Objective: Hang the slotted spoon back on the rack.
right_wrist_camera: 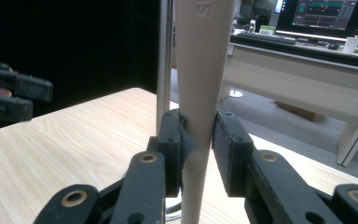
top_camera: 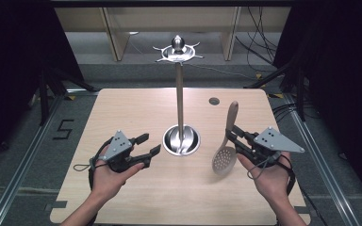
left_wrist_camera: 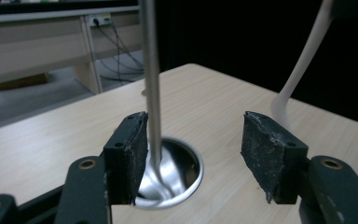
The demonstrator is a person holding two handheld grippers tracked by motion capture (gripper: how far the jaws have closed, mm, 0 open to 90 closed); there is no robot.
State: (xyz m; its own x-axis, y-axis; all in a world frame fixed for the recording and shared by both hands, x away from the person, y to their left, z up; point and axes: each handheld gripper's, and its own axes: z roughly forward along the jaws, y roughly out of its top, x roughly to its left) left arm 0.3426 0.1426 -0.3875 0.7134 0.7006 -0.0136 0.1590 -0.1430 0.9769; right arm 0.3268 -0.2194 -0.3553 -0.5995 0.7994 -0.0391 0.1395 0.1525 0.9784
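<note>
A steel utensil stand (top_camera: 180, 94) rises from a round base (top_camera: 181, 140) at the table's middle, with a hooked crown (top_camera: 177, 51) on top. My right gripper (top_camera: 231, 133) is shut on the handle of a beige slotted spoon (top_camera: 224, 160), which hangs upright, head down, just right of the base. In the right gripper view the pads (right_wrist_camera: 172, 140) press the spoon handle (right_wrist_camera: 203, 56), with the pole (right_wrist_camera: 164, 56) behind. My left gripper (top_camera: 152, 143) is open and holds nothing, left of the base. The left gripper view (left_wrist_camera: 193, 154) shows the pole (left_wrist_camera: 151, 70) beyond its jaws and the spoon (left_wrist_camera: 303, 60) farther right.
The wooden table (top_camera: 122, 108) has a small dark round insert (top_camera: 214, 100) near its far edge. Dark stands and cables sit on the floor around it. A pale bench runs along the back.
</note>
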